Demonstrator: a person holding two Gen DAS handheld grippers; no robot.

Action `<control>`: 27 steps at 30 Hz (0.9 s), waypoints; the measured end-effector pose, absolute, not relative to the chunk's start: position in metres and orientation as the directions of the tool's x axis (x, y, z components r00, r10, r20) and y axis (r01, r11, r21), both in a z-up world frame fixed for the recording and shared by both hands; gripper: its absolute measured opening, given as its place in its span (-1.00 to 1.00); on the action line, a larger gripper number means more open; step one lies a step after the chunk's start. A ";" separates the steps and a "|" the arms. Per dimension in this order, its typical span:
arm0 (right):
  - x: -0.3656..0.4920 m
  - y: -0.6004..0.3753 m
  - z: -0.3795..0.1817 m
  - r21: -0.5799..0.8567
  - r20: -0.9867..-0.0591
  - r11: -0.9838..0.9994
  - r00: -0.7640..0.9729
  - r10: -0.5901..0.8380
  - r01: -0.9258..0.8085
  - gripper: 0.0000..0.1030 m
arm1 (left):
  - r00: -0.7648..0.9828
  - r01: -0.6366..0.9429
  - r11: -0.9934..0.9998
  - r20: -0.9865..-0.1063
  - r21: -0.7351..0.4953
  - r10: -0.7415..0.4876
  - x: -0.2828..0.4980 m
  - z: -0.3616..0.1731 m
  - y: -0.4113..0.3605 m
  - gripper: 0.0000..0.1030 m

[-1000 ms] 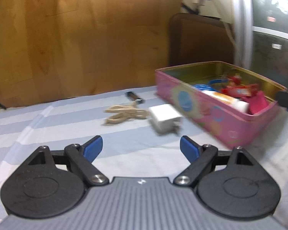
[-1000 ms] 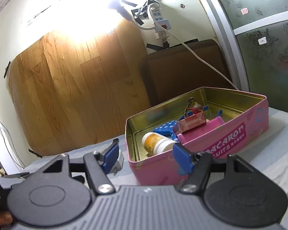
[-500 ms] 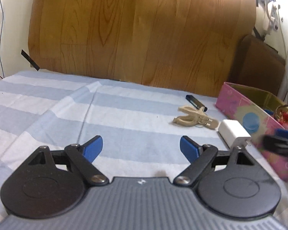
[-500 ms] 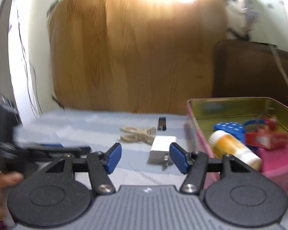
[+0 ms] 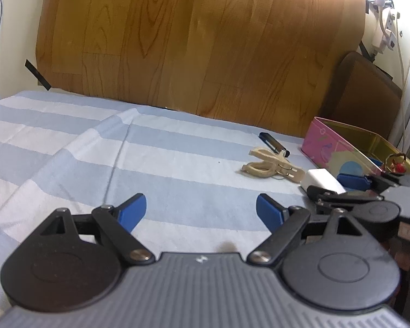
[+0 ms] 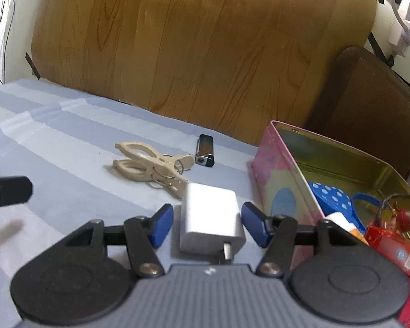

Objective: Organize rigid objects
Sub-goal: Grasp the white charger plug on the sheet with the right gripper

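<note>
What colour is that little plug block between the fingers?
White charger; clearest in the right wrist view.

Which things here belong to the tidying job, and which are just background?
Job: white charger, clothes pegs, black lighter, pink tin, right gripper.
Background: wood-grain board, striped cloth, power strip.

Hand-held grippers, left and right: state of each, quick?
Left hand-held gripper: open, nothing between its jaws.
Right hand-held gripper: jaws just closing around the white charger, not yet pressing it.
</note>
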State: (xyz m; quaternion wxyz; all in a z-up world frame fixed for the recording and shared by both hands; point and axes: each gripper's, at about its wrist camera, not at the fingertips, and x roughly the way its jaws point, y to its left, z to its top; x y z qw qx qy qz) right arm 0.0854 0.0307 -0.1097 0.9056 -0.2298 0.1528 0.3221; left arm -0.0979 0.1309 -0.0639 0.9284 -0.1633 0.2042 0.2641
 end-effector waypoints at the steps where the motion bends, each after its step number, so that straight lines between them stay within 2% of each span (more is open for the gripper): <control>1: 0.084 0.029 -0.110 -0.320 -0.422 0.681 0.742 0.520 -0.659 -0.01 | 0.780 -0.554 0.809 -0.462 -0.197 0.422 -0.099 -0.064 0.130 0.73; 6: 0.051 -0.002 -0.113 -0.251 -0.437 0.598 0.640 0.631 -0.761 -0.01 | 0.820 -0.496 0.841 -0.434 -0.216 0.373 -0.099 -0.062 0.129 0.73; 10: -0.007 -0.039 -0.124 -0.270 -0.437 0.475 0.546 0.715 -0.838 0.00 | 0.882 -0.368 0.885 -0.408 -0.285 0.235 -0.099 -0.062 0.126 0.73; 12: -0.022 -0.055 -0.131 -0.236 -0.463 0.456 0.512 0.723 -0.858 0.02 | 0.903 -0.310 0.900 -0.392 -0.305 0.178 -0.099 -0.061 0.124 0.73; 14: -0.028 -0.069 -0.137 -0.179 -0.466 0.474 0.499 0.731 -0.862 0.17 | 0.916 -0.252 0.911 -0.384 -0.326 0.116 -0.100 -0.061 0.119 0.73; 21: -0.024 -0.075 -0.133 -0.146 -0.458 0.484 0.492 0.740 -0.863 0.21 | 0.915 -0.155 0.923 -0.403 -0.351 0.000 -0.112 -0.052 0.095 0.69; 23: -0.021 -0.071 -0.135 -0.147 -0.467 0.469 0.479 0.743 -0.871 0.21 | 0.900 -0.140 0.931 -0.435 -0.338 -0.023 -0.114 -0.055 0.088 0.56; 25: -0.015 -0.066 -0.135 -0.134 -0.474 0.466 0.469 0.745 -0.875 0.21 | 0.875 -0.121 0.937 -0.482 -0.327 -0.055 -0.109 -0.062 0.079 0.26; 26: -0.013 -0.065 -0.135 -0.118 -0.478 0.467 0.462 0.747 -0.876 0.19 | 0.863 -0.111 0.937 -0.500 -0.331 -0.074 -0.105 -0.066 0.076 0.18; 27: -0.010 -0.065 -0.135 -0.095 -0.485 0.463 0.447 0.752 -0.881 0.02 | 0.853 -0.092 0.931 -0.510 -0.353 -0.109 -0.100 -0.071 0.073 0.09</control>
